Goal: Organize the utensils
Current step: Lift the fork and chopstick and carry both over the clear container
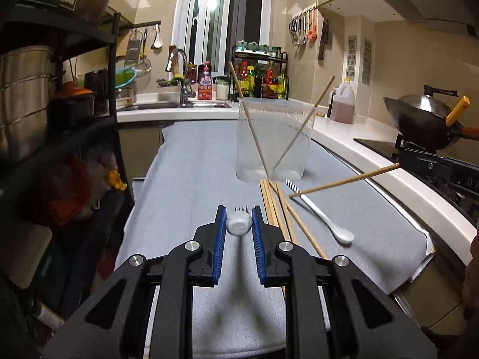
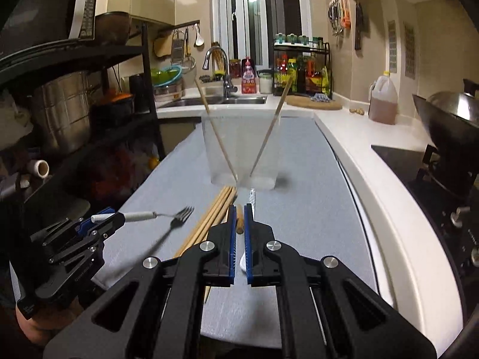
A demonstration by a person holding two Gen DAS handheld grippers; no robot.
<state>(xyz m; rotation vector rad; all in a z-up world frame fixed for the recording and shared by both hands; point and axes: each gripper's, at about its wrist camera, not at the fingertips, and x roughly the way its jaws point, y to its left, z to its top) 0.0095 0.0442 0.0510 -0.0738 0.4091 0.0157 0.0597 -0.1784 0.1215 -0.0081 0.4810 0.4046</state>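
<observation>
My left gripper (image 1: pixel 238 218) is shut on the white handle of a metal fork (image 2: pixel 140 216), and the tines (image 2: pixel 183 213) stick out past the pads, above the cloth. My right gripper (image 2: pixel 239 210) is shut on one wooden chopstick (image 1: pixel 344 181), which hangs tilted over the cloth. A clear plastic container (image 1: pixel 274 137) stands upright ahead with two chopsticks leaning crossed inside it. Several loose chopsticks (image 1: pixel 274 209) lie in front of the container. A white spoon (image 1: pixel 324 220) with a striped handle lies beside them, partly hidden under my right gripper in the right wrist view.
A grey cloth (image 1: pixel 191 179) covers the work surface. A white counter (image 2: pixel 374 161) runs along the right, with a stove and wok (image 1: pixel 425 119) and an oil jug (image 1: pixel 342 103). A sink (image 1: pixel 176 104) lies at the back. A black shelf rack (image 1: pixel 60 119) with pots stands on the left.
</observation>
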